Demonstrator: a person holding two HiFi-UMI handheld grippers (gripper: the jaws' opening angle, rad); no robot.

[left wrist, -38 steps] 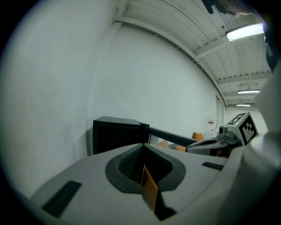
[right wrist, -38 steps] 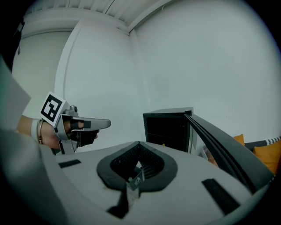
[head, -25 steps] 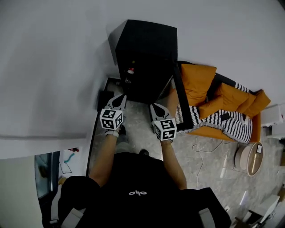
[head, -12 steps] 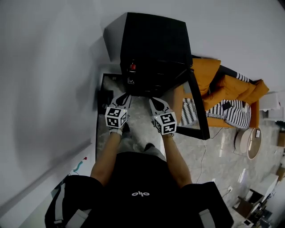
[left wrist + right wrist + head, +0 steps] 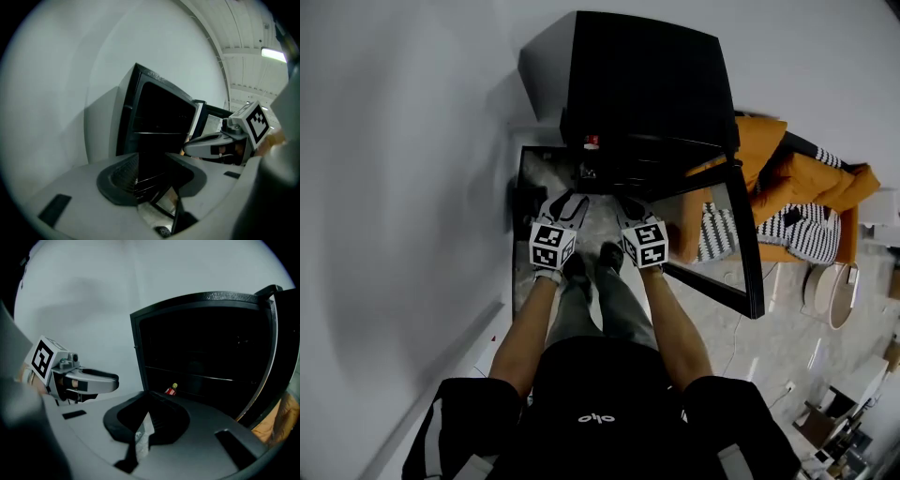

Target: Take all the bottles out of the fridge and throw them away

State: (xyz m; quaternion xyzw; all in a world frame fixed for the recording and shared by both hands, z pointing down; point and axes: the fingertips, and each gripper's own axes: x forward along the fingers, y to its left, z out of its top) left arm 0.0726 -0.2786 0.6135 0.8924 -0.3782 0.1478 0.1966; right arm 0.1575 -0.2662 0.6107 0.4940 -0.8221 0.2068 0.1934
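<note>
Left tool point(image 5: 566, 202), empty jaws just opening, and closed right tool point(image 5: 630, 206) hang just short of the open fridge point(image 5: 642, 89).

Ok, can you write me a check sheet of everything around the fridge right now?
Surface: pale stone floor; fridge stands on it, door open.
Job's things: one small red-labelled bottle inside the fridge; the rest too dark to tell.
Clutter: round pale object near the sofa.
Grippers: left gripper jaws have just been opening, nothing between; right gripper shut, empty.
Cables: thin white cable on the floor.
Surroundings: white wall, orange sofa with striped cushions.
</note>
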